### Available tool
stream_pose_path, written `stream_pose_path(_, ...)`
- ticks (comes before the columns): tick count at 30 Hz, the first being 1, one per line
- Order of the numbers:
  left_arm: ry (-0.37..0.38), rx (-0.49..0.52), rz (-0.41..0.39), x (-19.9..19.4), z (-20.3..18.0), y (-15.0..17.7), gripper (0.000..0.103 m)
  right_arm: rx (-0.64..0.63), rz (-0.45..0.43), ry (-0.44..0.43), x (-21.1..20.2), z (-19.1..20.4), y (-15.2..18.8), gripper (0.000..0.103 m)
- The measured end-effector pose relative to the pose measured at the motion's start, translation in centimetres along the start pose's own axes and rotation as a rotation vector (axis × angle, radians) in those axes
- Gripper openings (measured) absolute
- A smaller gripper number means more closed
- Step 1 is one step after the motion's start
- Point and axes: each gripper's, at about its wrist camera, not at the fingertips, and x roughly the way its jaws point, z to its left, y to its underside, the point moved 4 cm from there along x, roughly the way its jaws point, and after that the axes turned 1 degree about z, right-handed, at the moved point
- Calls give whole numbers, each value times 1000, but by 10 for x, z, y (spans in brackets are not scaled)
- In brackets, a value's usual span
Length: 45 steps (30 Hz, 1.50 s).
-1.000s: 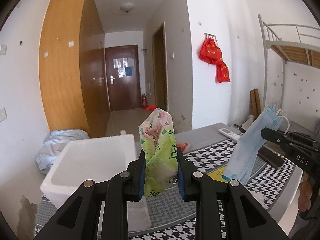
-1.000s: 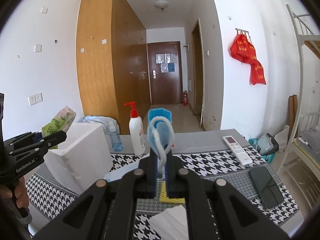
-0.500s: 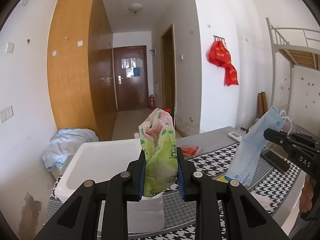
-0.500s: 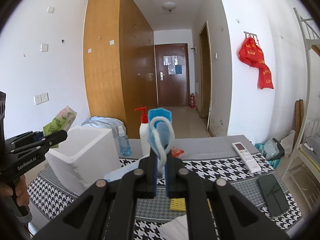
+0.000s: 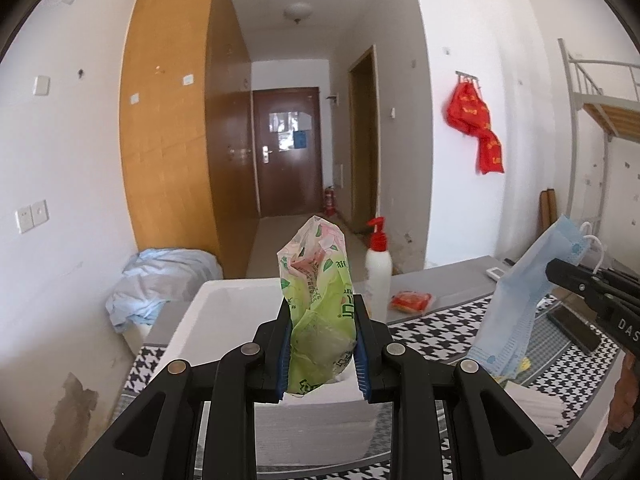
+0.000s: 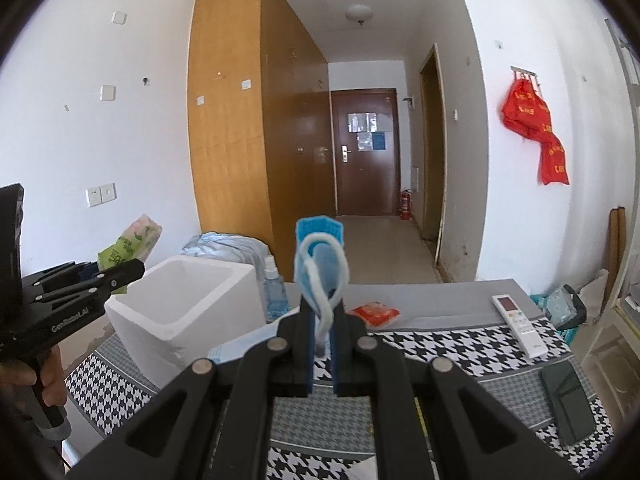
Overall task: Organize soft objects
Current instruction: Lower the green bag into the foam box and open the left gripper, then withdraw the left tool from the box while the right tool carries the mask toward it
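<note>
A: What is your left gripper [image 5: 322, 344] holding?

B: A crumpled green packet [image 5: 320, 308]. The blue pads press on both sides of it, and its top stands up above the fingers. You hold it above the near rim of the white foam box [image 5: 224, 320].

A: And your right gripper [image 6: 322, 344]?

B: Its jaws are clamped on a blue mask [image 6: 320, 256]. The mask stands upright between the pads, and its white ear loop [image 6: 326, 280] hangs down in front of it. In the left view the mask hangs from the right gripper at the right edge, over the checked cloth [image 5: 436, 332].

A: Where is the box?

B: On the left part of the table, on the checked cloth. It is open at the top, and in the right view its inside looks bare as far as I can see. Your left gripper comes in from the left, just beside the box's left wall, and the packet shows above it.

A: What else lies there?

B: A white pump bottle [image 5: 378, 268] with a red head stands behind the box in the left view. A clear blue bottle [image 6: 274, 292] stands just right of the box in the right view. A small red packet [image 6: 374, 314] lies on the grey strip at the far side. A white remote [image 6: 518, 330] lies on the right, and a dark phone [image 6: 568, 400] lies nearer, towards the right edge.

A: Do the two grippers touch?

B: No, they are well apart, each with its own thing.
</note>
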Motion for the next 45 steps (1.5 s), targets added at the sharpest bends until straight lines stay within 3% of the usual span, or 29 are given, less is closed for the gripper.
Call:
stream_pose_path(13, -55, -28, 49, 23, 25, 2, 27, -19, 20, -52, 18, 17, -1, 9)
stream_pose_path(35, -75, -74, 163, 68, 44, 7, 30, -22, 48, -17, 29, 22, -2, 8)
stream_pose_path(37, -73, -79, 172, 70, 44, 8, 37, -23, 45, -12, 28, 23, -3, 8)
stream_pose_path(42, -68, -78, 153, 65, 43, 8, 73, -22, 45, -2, 28, 26, -4, 9)
stream_pose_path(45, -73, -75, 134, 60, 44, 8, 85, -21, 46, 4, 29, 27, -3, 8)
